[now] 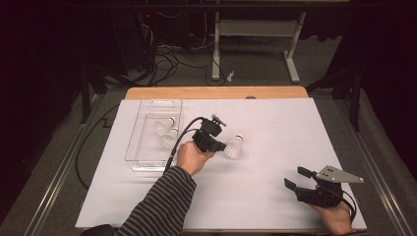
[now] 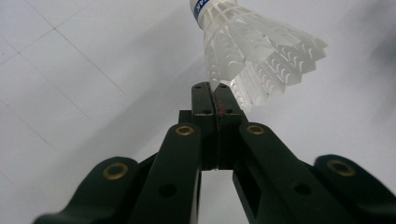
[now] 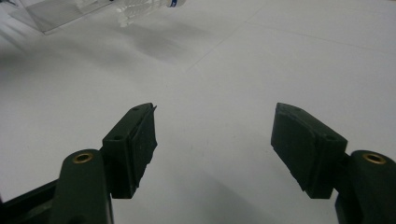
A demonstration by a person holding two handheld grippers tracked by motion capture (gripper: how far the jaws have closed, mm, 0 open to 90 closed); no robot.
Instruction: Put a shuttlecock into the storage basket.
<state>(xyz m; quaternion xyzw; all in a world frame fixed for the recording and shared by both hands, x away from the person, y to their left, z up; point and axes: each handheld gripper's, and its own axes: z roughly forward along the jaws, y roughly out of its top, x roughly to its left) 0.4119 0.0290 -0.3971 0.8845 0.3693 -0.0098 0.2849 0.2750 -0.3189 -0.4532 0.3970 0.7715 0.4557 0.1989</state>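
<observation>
A white feather shuttlecock [image 1: 235, 146] with a blue band on its cork [image 2: 201, 9] is near the middle of the white sheet. My left gripper [image 1: 223, 146] comes at it from the left, and its jaws are closed on the rim of the feather skirt [image 2: 243, 70]. I cannot tell whether the shuttlecock touches the sheet. My right gripper [image 1: 294, 178] rests at the front right corner, open, with bare paper between its pads [image 3: 144, 135]. The same shuttlecock [image 3: 144, 8] lies far ahead of it.
A clear plastic tray [image 1: 147, 105] stands at the left of the sheet with two more shuttlecocks [image 1: 164, 127] [image 1: 167, 141] in it. Its corner [image 3: 56, 11] appears in the right gripper view. White paper [image 1: 275, 123] covers the table, whose wooden edge [image 1: 216, 92] runs along the back.
</observation>
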